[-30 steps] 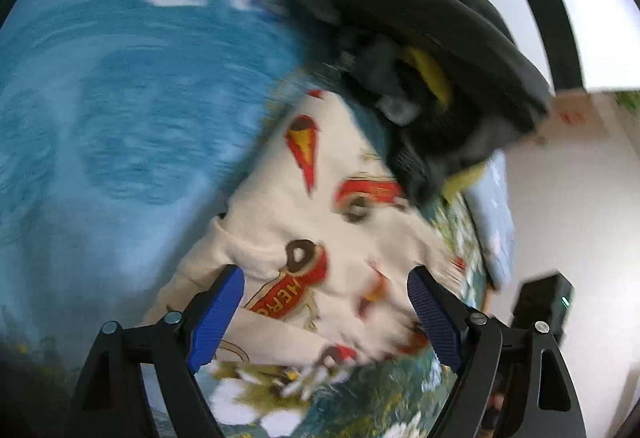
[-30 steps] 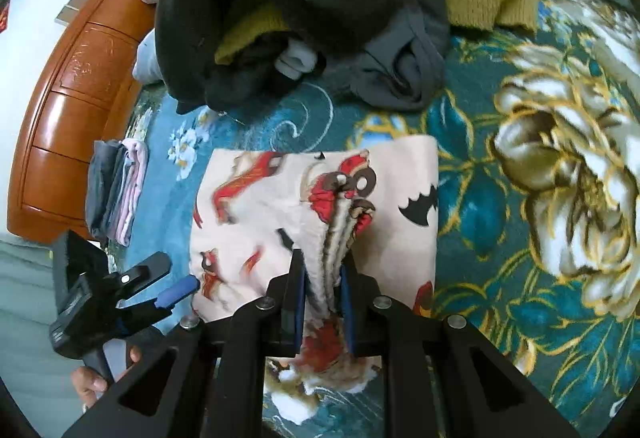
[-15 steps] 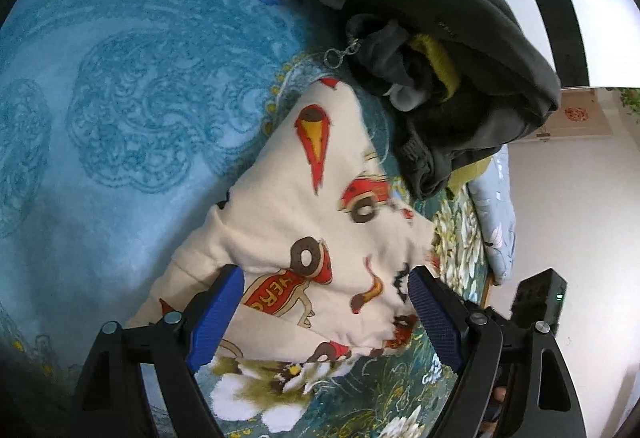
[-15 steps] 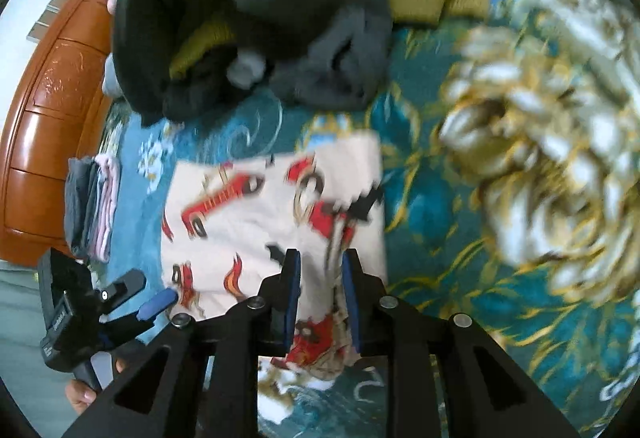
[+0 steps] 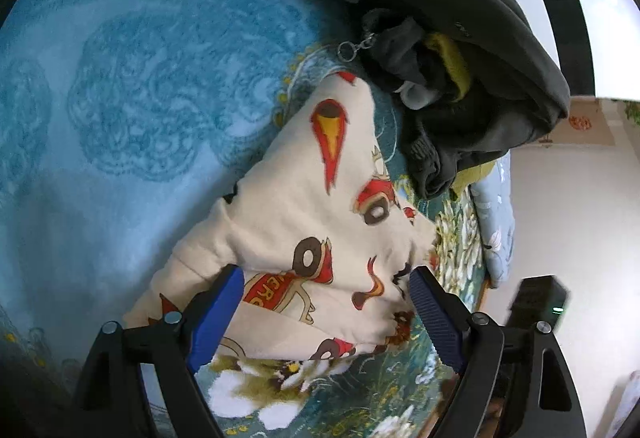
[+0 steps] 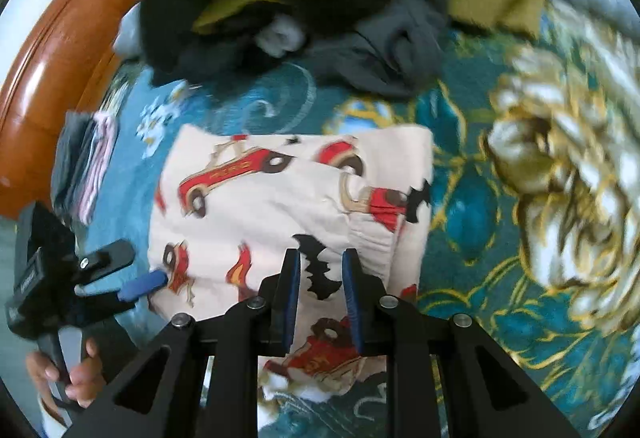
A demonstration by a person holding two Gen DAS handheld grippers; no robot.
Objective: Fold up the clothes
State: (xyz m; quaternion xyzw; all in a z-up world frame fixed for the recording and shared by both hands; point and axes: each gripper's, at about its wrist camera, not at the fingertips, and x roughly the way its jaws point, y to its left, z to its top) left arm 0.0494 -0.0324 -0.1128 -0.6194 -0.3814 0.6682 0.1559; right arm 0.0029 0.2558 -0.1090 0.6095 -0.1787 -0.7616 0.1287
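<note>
Two claws, left (image 5: pixel 326 314) and right (image 6: pixel 318 286), both released, hover over cream printed garment (image 6: pixel 280 206).
Soft, light cloth likely slumps; pinch a folded edge.

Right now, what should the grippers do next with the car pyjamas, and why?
Probably bring the open left gripper down and close it on the near edge of the pyjamas. The right gripper is open with nothing in it, and the pyjamas lie folded flat on the blanket, so they look ready to lift toward the folded stack.
</note>
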